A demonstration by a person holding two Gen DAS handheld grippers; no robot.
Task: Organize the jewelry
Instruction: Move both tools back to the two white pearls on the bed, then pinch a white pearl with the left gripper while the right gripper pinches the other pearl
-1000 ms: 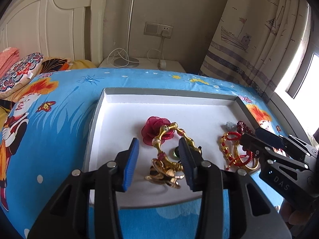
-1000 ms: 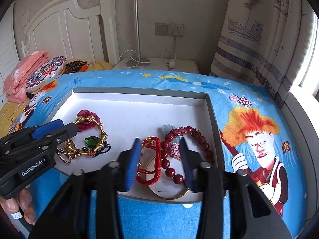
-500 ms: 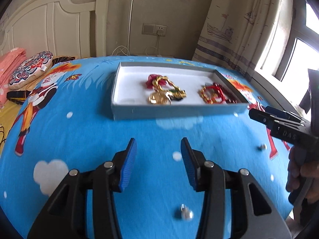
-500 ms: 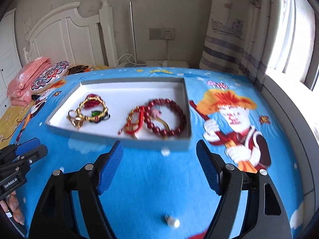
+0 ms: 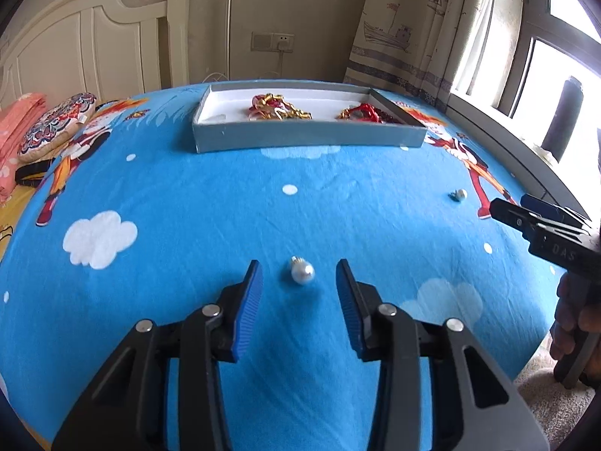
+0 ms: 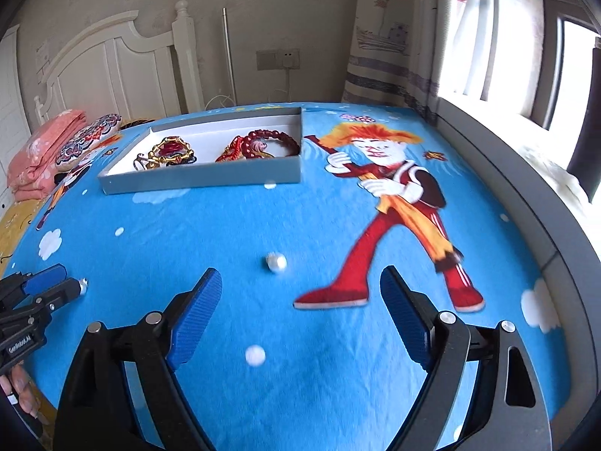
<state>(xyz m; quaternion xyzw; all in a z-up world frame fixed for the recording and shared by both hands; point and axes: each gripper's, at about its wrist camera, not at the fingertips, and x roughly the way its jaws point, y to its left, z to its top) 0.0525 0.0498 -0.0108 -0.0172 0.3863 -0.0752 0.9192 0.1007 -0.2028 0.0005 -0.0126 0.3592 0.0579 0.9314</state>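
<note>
Black right gripper (image 5: 524, 208): "DAS" | left gripper (image 6: 56, 285): "GenRobot.AI"

"DAS" on right gripper (image 5: 533, 212); "GenRobot.AI" (small) on left gripper (image 6: 56, 285)

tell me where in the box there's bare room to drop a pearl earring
The box is bare at its left end, between the left wall and the gold bracelets, and along the back wall. The middle and right end are crowded: gold bracelets, then red bead bracelets against the right wall.
</note>
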